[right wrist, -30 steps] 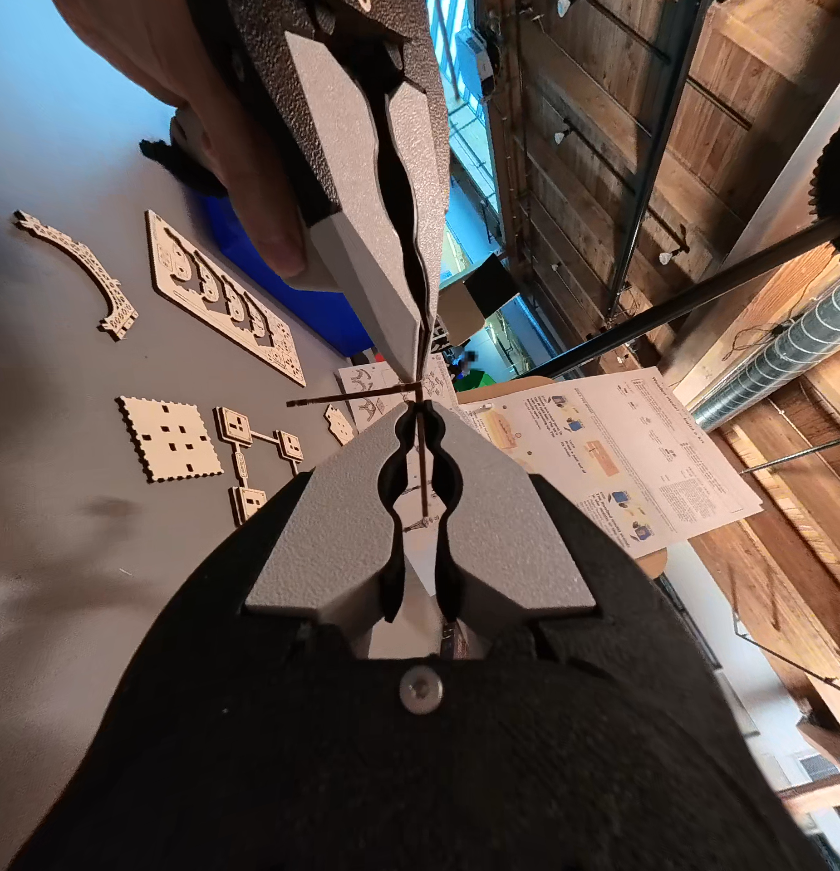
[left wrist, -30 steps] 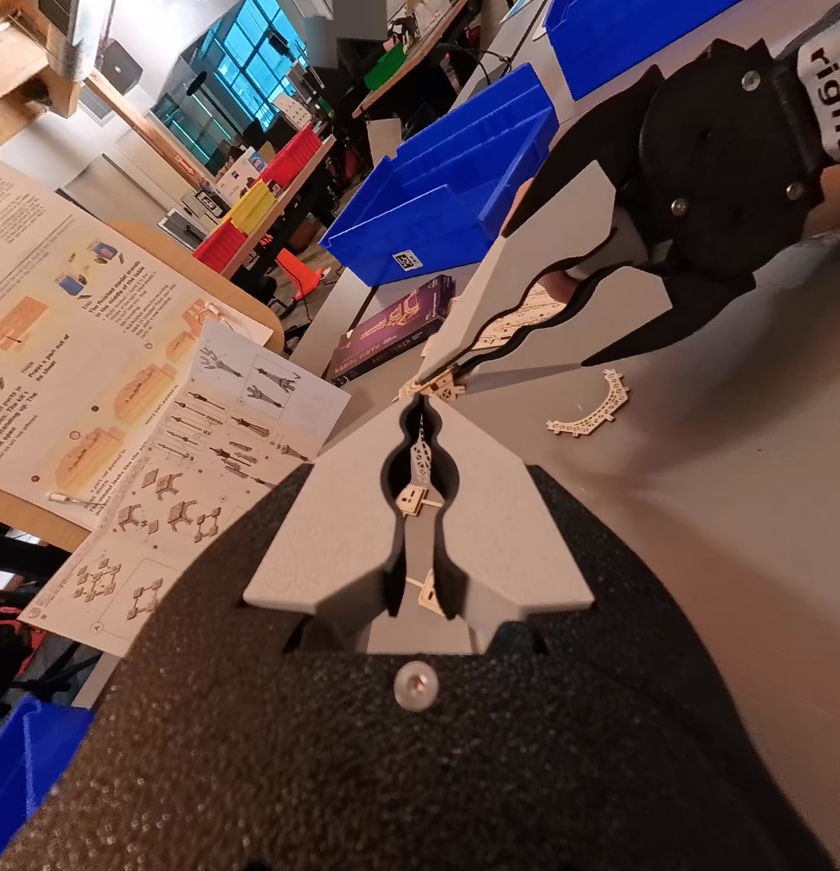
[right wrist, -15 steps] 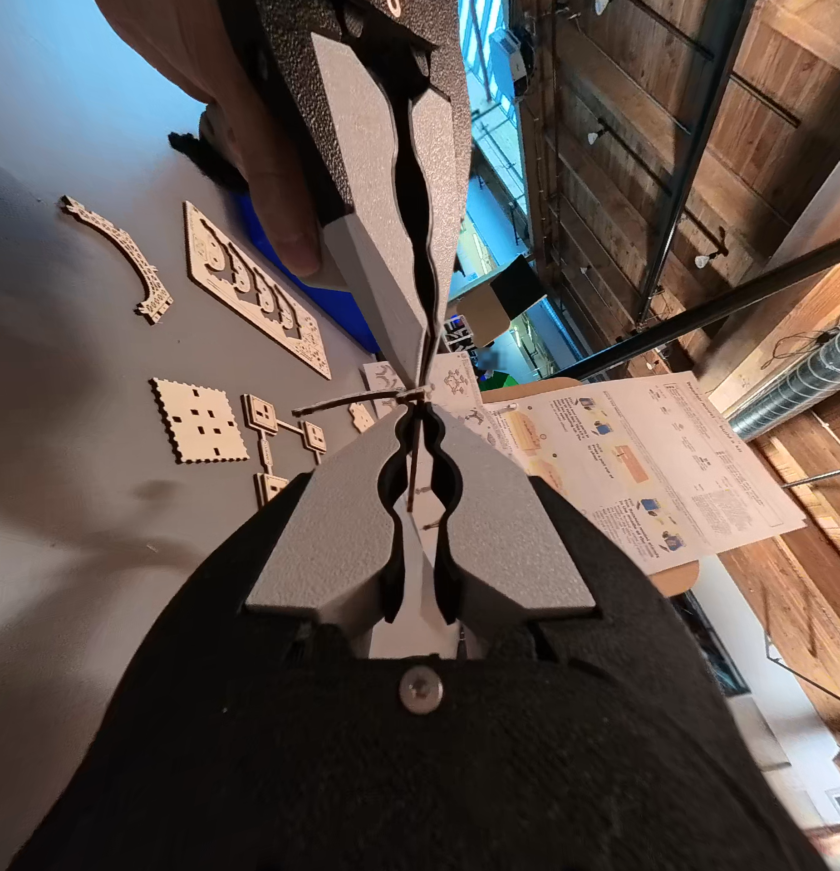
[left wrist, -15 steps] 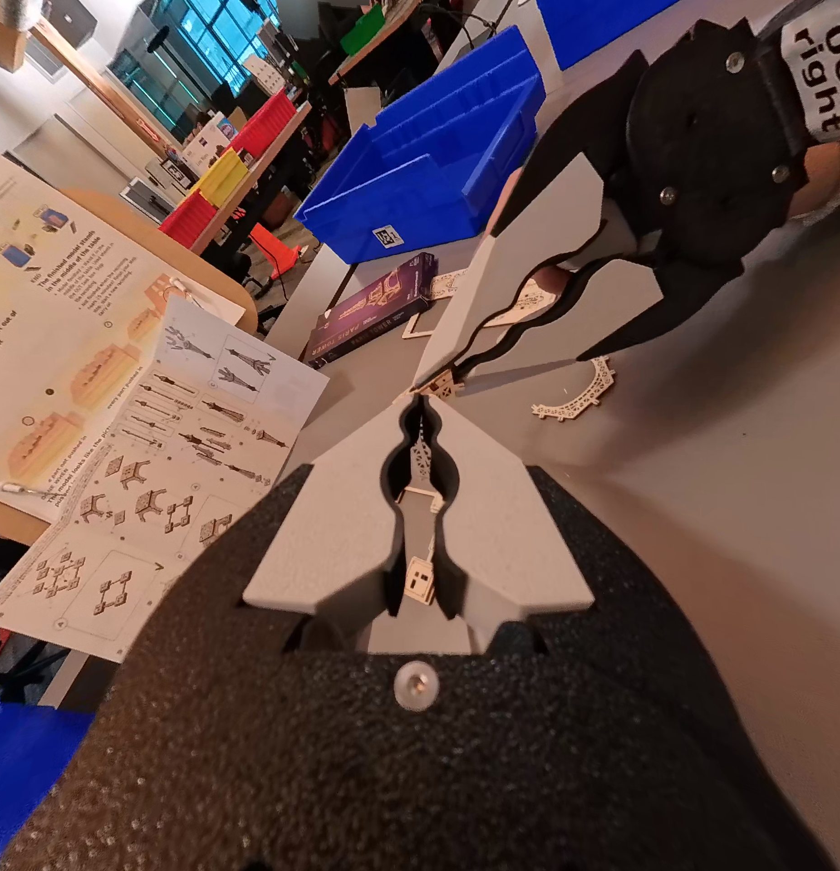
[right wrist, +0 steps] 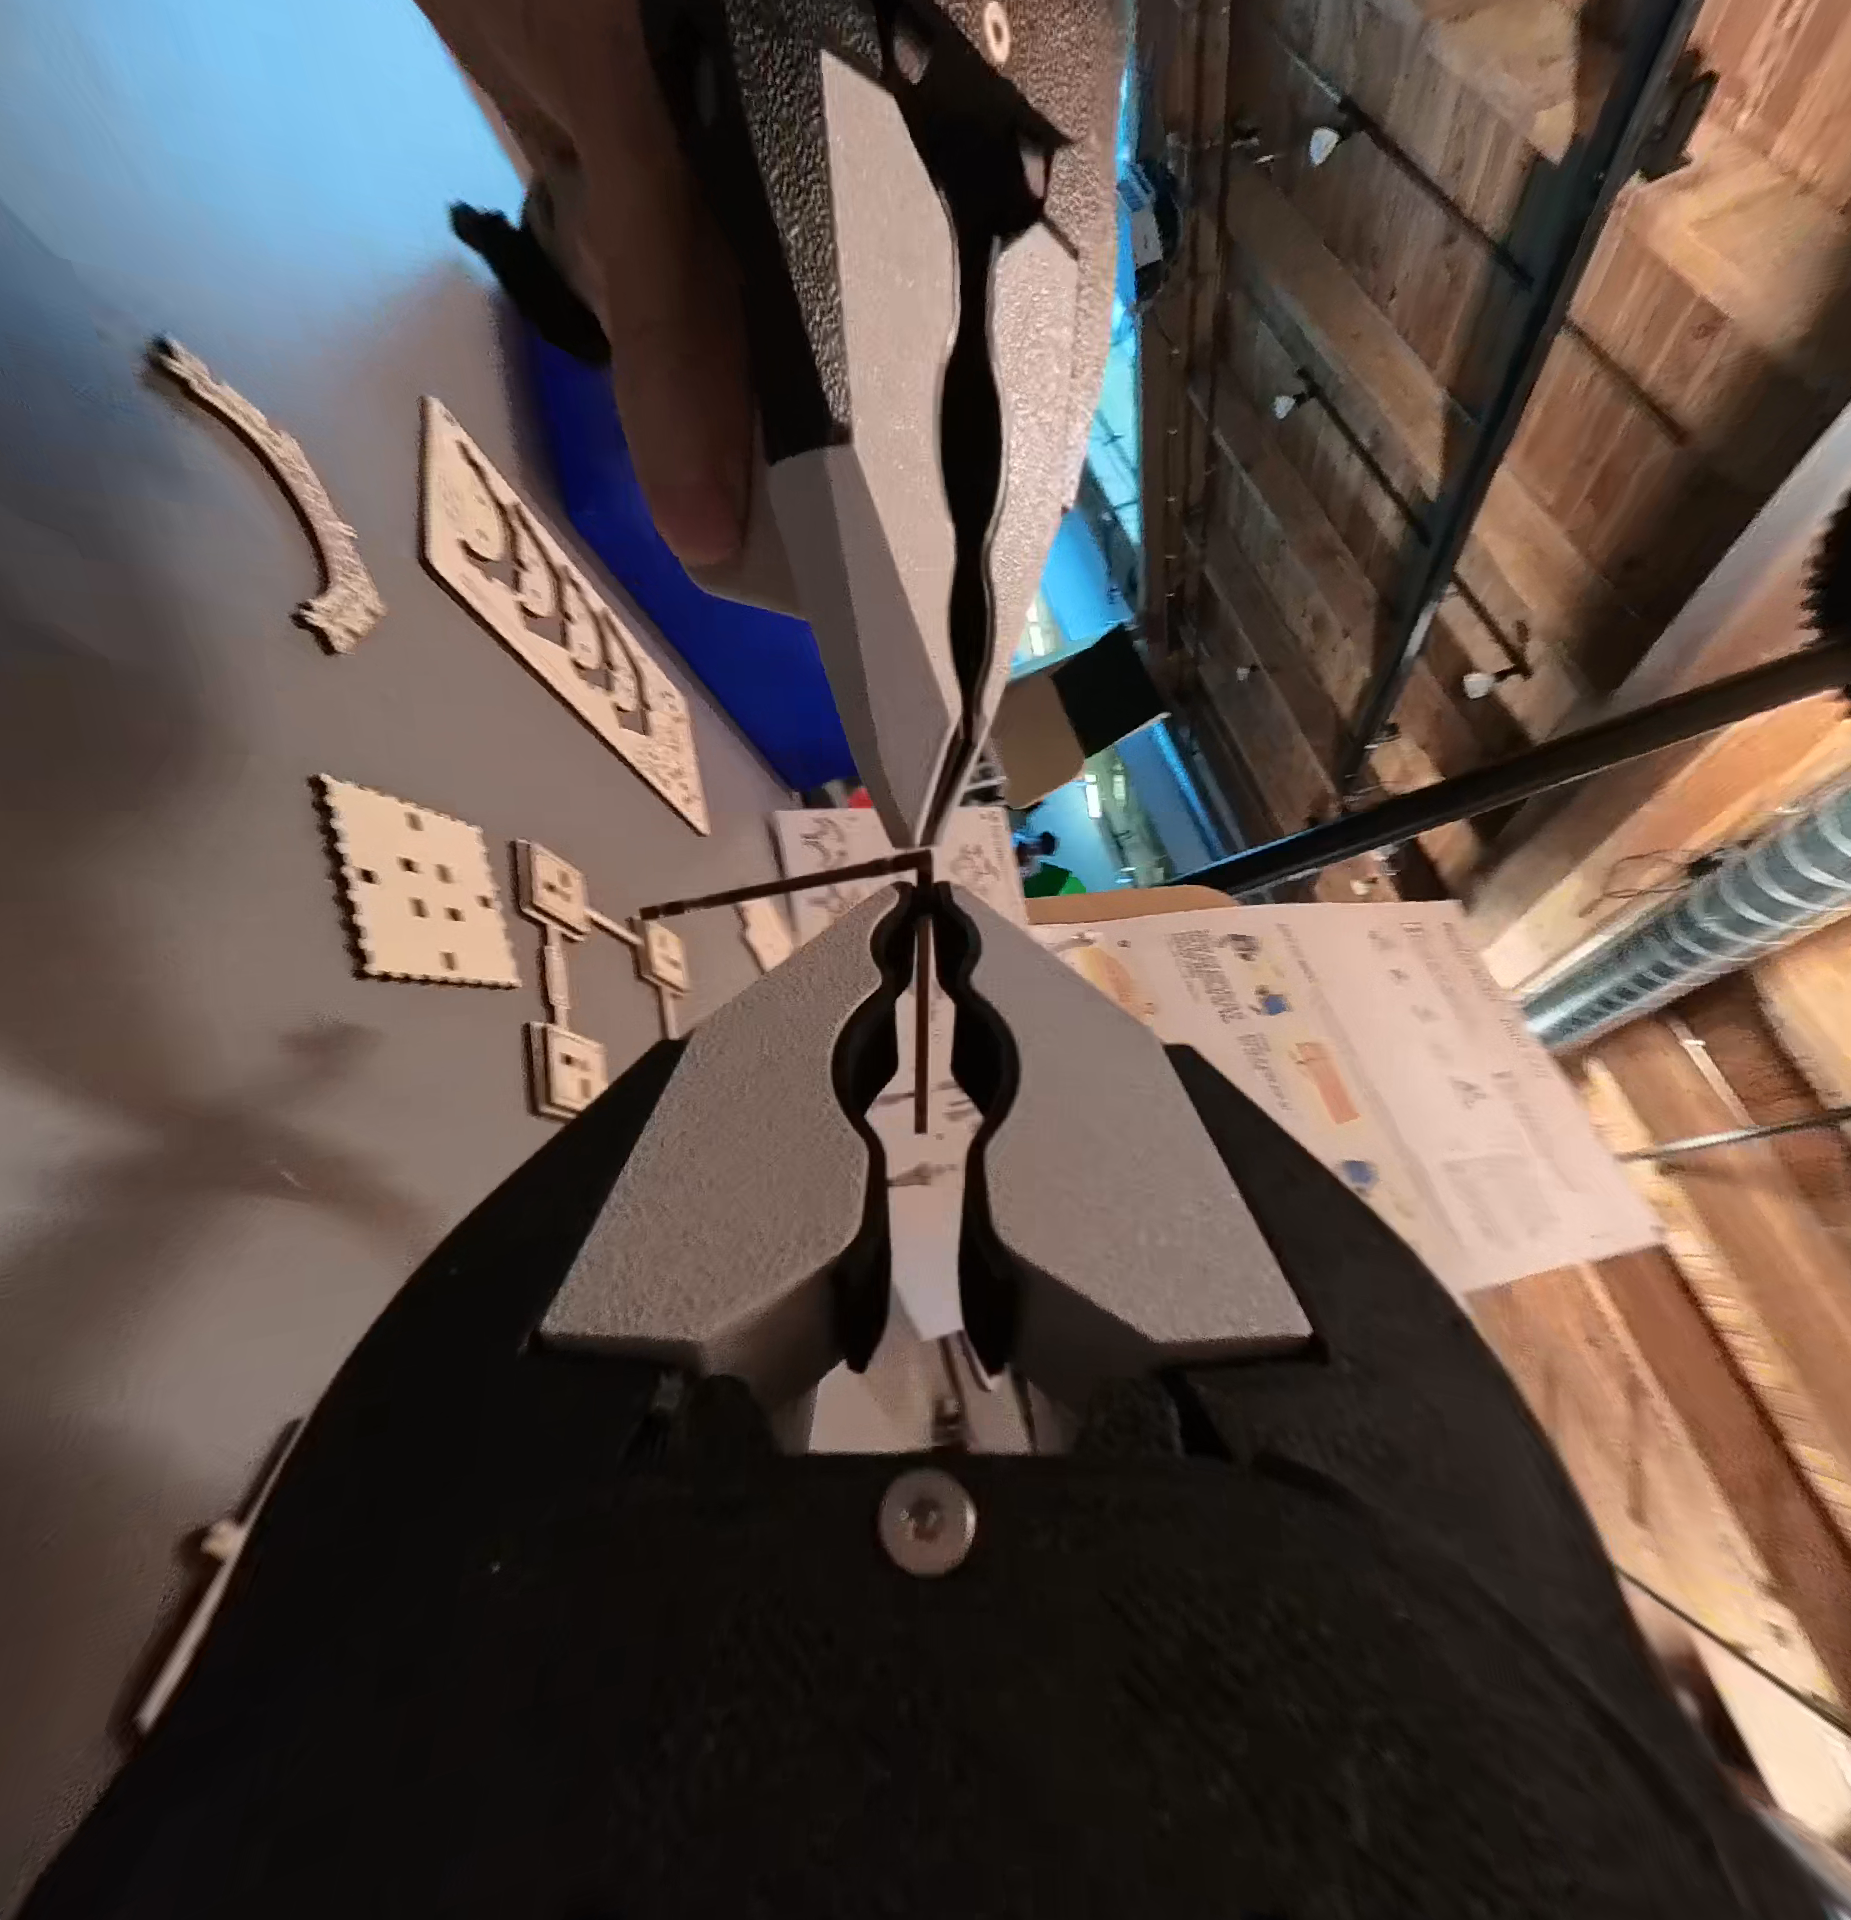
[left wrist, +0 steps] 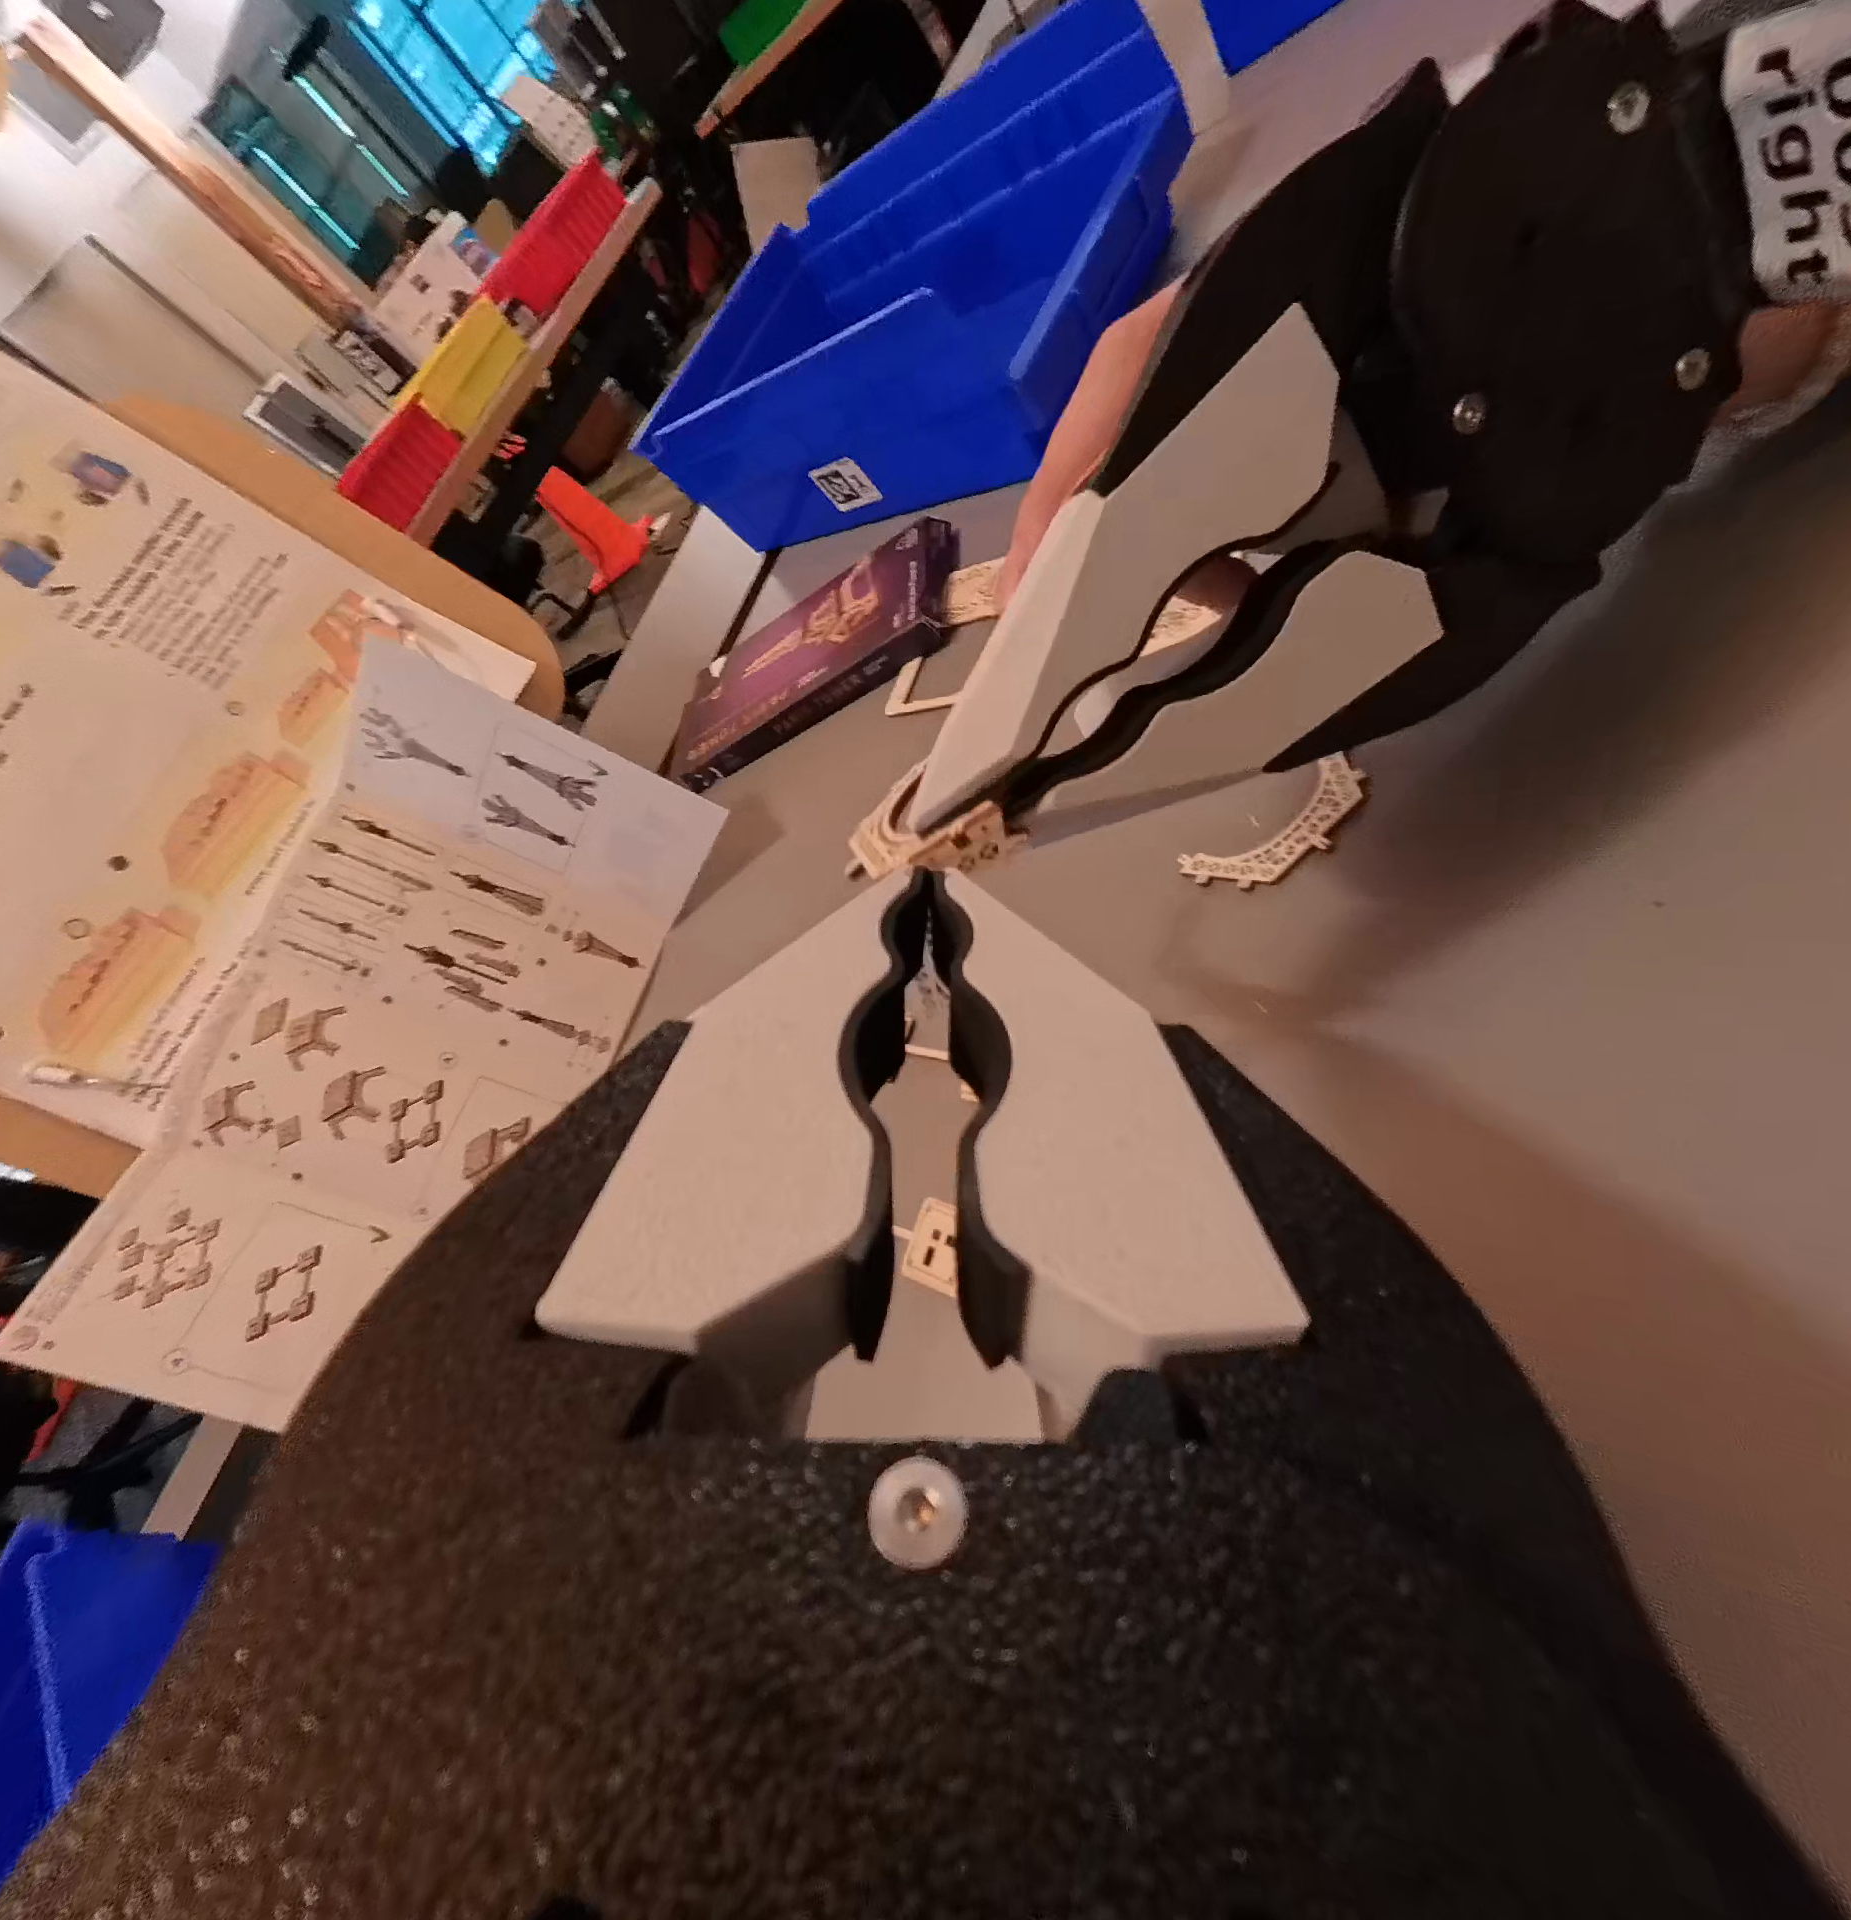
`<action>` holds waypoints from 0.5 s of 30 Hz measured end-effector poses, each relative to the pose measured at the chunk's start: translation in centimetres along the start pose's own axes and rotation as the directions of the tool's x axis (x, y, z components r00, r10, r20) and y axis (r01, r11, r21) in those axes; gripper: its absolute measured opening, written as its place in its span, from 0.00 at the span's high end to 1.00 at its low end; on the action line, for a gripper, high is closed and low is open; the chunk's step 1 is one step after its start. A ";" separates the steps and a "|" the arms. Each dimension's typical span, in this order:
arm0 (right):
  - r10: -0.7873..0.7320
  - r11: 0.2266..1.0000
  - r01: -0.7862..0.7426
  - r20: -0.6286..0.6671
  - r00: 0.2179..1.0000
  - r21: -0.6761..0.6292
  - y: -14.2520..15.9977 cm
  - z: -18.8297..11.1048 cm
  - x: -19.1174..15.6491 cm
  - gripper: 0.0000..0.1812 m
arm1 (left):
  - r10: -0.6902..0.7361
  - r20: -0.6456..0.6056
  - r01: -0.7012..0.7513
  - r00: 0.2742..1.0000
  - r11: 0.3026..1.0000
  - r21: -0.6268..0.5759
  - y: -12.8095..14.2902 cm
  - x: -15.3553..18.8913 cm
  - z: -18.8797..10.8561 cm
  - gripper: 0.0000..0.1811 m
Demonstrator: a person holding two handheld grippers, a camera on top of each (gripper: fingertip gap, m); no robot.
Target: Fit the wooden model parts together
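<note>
A white label (left wrist: pixel 1809 177) with black print is wrapping around the right gripper (left wrist: pixel 988 821) body. A square code sticker (left wrist: pixel 843 485) is sitting on the blue bin (left wrist: pixel 900 343) front wall. Lettering is running along the purple box (left wrist: pixel 817 655). Print is covering the instruction sheet (left wrist: pixel 464 935) and the poster (left wrist: pixel 121 675), mostly blurring.

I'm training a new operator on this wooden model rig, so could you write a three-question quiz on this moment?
1. True or false: the left gripper is shut on a thin wooden part.
2. The right gripper holds its wooden part: A) deep at the jaws' base, B) at the jaws' tips, C) not at all.
3. Which loose piece lies on the grey table just beyond the right gripper in the left wrist view?

Key: 1 true. 2 B. 3 the curved lattice arch piece.
</note>
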State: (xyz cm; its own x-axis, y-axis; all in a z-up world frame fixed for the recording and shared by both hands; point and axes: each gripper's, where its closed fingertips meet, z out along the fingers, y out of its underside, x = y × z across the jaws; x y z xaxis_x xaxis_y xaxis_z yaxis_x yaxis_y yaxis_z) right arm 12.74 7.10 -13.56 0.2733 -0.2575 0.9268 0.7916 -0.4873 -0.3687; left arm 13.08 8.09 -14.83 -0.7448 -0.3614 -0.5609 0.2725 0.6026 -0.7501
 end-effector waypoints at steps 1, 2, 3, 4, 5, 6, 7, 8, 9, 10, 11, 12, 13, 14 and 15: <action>-0.012 1.000 0.011 -0.031 0.999 -0.013 0.3 0.0 0.6 1.00 | -0.005 0.009 0.005 1.000 1.000 0.012 -0.2 -0.2 -0.1 1.00; -0.010 1.000 0.009 -0.049 0.999 -0.030 0.9 0.0 1.0 1.00 | -0.026 0.005 0.026 1.000 0.999 0.030 -0.5 -0.3 -0.4 1.00; 0.008 0.999 -0.011 -0.067 0.998 -0.033 1.2 -0.1 1.5 1.00 | -0.061 0.015 0.060 0.998 0.997 0.044 -0.7 -0.8 -0.8 1.00; 0.028 0.999 -0.031 -0.089 0.996 -0.025 1.3 -0.4 2.0 1.00 | -0.099 0.036 0.097 0.994 0.994 0.057 -0.8 -1.5 -1.2 1.00; 0.033 0.999 -0.037 -0.118 0.992 -0.028 1.5 -0.6 2.4 1.00 | -0.138 0.050 0.134 0.989 0.988 0.075 -0.9 -2.1 -1.5 1.00; 0.021 0.999 -0.025 -0.144 0.989 -0.030 1.5 -0.7 2.8 1.00 | -0.187 0.055 0.181 0.981 0.979 0.093 -0.9 -2.6 -1.6 0.99; 0.010 1.000 -0.012 -0.163 0.987 -0.014 1.2 -0.8 3.0 1.00 | -0.249 0.049 0.243 0.967 0.964 0.106 -0.8 -3.0 -1.7 0.96; 0.012 1.000 -0.012 -0.186 0.982 0.001 0.9 -0.8 3.2 1.00 | -0.312 0.020 0.308 0.950 0.945 0.115 -0.7 -3.1 -1.7 0.91; 0.036 0.999 -0.035 -0.198 0.980 0.009 0.7 -0.8 3.3 1.00 | -0.362 -0.015 0.362 0.932 0.924 0.121 -0.7 -2.9 -1.6 0.85; 0.086 0.996 -0.081 -0.180 0.980 0.034 0.4 -0.6 2.9 1.00 | -0.389 -0.037 0.390 0.921 0.912 0.126 -0.8 -2.7 -1.5 0.81; 0.155 0.987 -0.145 -0.158 0.975 0.071 0.0 -0.5 2.6 1.00 | -0.390 -0.039 0.392 0.920 0.912 0.123 -0.7 -2.6 -1.4 0.81; 0.219 0.974 -0.207 -0.151 0.964 0.094 -0.2 -0.5 2.5 1.00 | -0.372 -0.032 0.373 0.928 0.922 0.104 -0.6 -2.4 -1.4 0.81; 0.257 0.965 -0.244 -0.144 0.956 0.099 -0.2 -0.4 2.4 1.00 | -0.337 -0.032 0.339 0.941 0.938 0.077 -0.5 -2.0 -1.3 0.81; 0.284 0.957 -0.271 -0.142 0.948 0.105 -0.2 -0.3 2.4 1.00 | -0.296 -0.037 0.298 0.954 0.953 0.049 -0.4 -1.5 -1.2 0.81; 0.315 0.947 -0.299 -0.137 0.939 0.121 -0.2 -0.3 2.4 1.00 | -0.262 -0.040 0.263 0.964 0.965 0.019 -0.3 -1.0 -1.1 0.81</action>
State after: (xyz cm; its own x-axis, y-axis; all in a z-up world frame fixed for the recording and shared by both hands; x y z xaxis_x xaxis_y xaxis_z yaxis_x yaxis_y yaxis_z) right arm 13.05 6.29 -11.25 0.4306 -0.5096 0.7449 0.7333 -0.2836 -0.6179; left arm 13.12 9.07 -13.65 -0.8141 -0.4775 -0.3304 0.0789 0.4727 -0.8777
